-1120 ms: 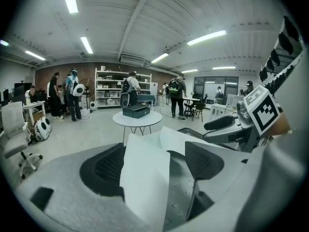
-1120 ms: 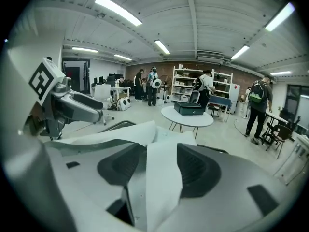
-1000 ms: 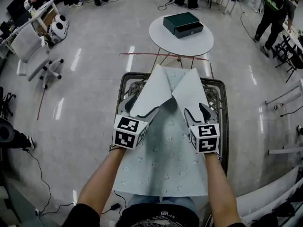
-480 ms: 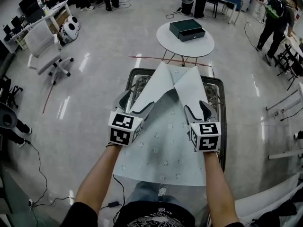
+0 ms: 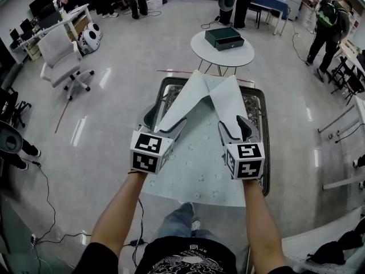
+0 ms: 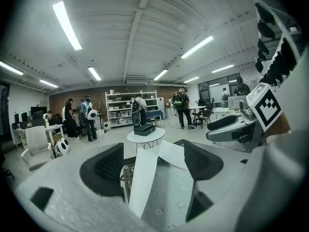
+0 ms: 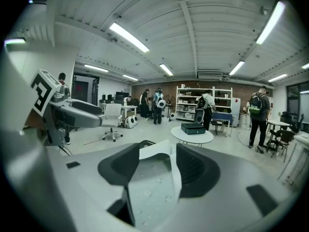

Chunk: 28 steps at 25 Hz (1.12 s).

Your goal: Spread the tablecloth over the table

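Observation:
A pale green flower-print tablecloth [image 5: 199,167] lies over a dark wire-mesh table [image 5: 266,153]. Its two far corners are folded back toward me and show a white underside. The left flap [image 5: 182,101] runs down into my left gripper [image 5: 163,124], whose jaws stand apart on either side of its tip. The right flap [image 5: 229,99] ends at my right gripper [image 5: 235,130], whose jaws also stand apart. In the left gripper view the white flap [image 6: 144,178] passes between the spread jaws of the left gripper [image 6: 153,163]. In the right gripper view the cloth [image 7: 152,190] fills the gap of the right gripper [image 7: 159,170].
Just beyond the table stands a round white table [image 5: 239,53] with a dark green box [image 5: 224,37] on it. A white office chair [image 5: 63,59] is at the far left. A person [image 5: 325,21] stands at the far right. My legs show below the cloth's near edge.
The head view has pulled back and up, so the table sits higher in it. The cloth's near edge now hangs less far toward me. Both grippers stay at the folded corners.

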{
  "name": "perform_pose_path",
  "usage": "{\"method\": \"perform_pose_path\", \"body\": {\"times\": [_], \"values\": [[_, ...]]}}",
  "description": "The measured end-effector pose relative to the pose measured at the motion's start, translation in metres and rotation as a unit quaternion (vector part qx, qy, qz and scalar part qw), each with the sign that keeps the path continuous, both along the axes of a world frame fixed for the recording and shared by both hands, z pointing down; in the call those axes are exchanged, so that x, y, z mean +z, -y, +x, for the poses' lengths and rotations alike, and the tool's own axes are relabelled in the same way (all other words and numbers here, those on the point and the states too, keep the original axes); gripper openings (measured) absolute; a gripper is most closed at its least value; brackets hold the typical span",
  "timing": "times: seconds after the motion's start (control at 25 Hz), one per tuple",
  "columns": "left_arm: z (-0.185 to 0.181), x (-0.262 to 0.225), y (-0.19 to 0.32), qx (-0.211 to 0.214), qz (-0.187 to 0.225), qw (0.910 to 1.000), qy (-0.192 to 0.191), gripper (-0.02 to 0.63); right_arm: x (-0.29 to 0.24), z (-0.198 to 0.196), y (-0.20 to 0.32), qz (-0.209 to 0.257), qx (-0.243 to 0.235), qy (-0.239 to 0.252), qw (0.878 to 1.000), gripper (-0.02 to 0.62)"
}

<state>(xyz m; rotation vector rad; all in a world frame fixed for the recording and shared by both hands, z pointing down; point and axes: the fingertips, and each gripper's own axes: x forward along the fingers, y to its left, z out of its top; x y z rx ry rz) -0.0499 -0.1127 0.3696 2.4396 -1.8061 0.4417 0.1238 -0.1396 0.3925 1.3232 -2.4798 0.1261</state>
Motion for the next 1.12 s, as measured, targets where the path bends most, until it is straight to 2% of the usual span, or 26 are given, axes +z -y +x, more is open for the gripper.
{"method": "perform_pose_path", "body": {"times": [0.36, 0.64, 0.84, 1.12], "values": [[0.019, -0.025, -0.060, 0.005, 0.017, 0.9998, -0.004, 0.383, -0.030, 0.009, -0.060, 0.021, 0.003, 0.009, 1.000, 0.233], [0.044, -0.026, -0.091, 0.029, 0.005, 0.9993, -0.024, 0.314, -0.043, 0.011, -0.092, 0.017, 0.009, 0.017, 1.000, 0.227], [0.054, -0.024, -0.101, 0.043, -0.001, 0.9984, -0.036, 0.285, -0.046, 0.005, -0.104, 0.015, 0.021, 0.019, 0.999, 0.219], [0.047, -0.015, -0.093, 0.069, -0.010, 0.9961, -0.054, 0.247, -0.042, -0.014, -0.105, 0.009, 0.040, 0.012, 0.999, 0.215]]}}
